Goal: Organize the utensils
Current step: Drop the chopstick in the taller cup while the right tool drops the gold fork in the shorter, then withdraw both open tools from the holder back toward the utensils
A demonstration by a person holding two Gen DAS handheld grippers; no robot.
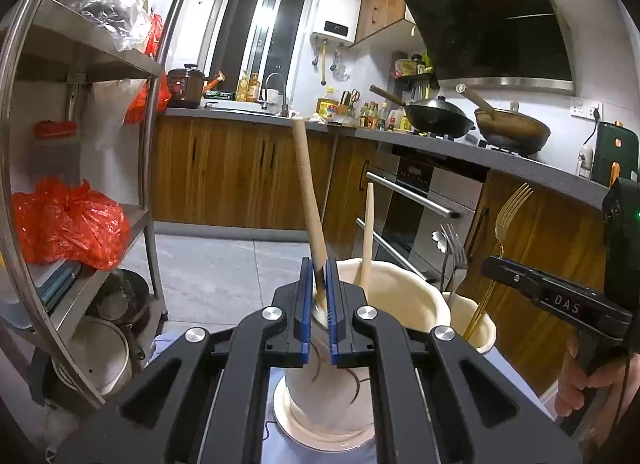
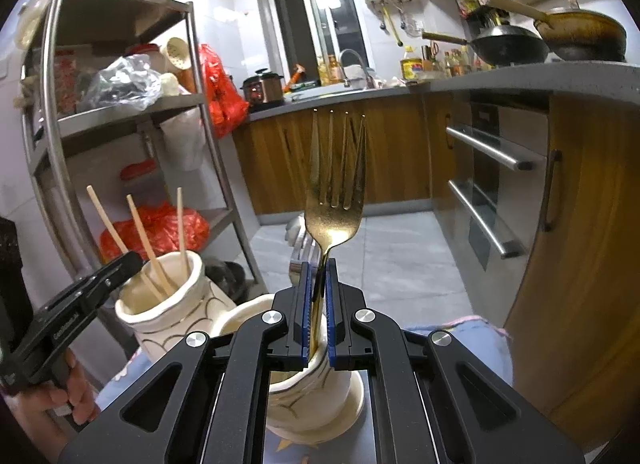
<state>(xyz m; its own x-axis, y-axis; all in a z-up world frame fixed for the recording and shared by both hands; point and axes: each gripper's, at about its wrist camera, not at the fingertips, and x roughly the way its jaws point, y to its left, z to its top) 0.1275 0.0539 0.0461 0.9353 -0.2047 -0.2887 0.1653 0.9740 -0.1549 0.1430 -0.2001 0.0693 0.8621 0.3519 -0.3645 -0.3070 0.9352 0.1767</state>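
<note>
My left gripper point(image 1: 319, 264) is shut on a wooden-handled utensil point(image 1: 307, 184) that stands upright in a cream ceramic holder point(image 1: 320, 396). A second cream holder point(image 1: 396, 296) behind it has a wooden stick point(image 1: 368, 232) in it. My right gripper point(image 2: 318, 264) is shut on the handle of a gold fork point(image 2: 334, 200), tines up, over a smaller cream holder point(image 2: 312, 400). In the left wrist view the fork point(image 1: 508, 220) and its holder point(image 1: 474, 320) sit at the right, with silver forks point(image 1: 456, 252) in it. The holder with wooden sticks point(image 2: 160, 316) is at the left in the right wrist view.
A steel shelf rack point(image 1: 100, 64) with red bags point(image 1: 68, 224) and pots stands to the left. Wooden kitchen cabinets point(image 1: 240, 172), an oven point(image 1: 420, 204) and a counter with woks point(image 1: 440, 112) lie ahead. The holders stand on a blue cloth point(image 2: 480, 344).
</note>
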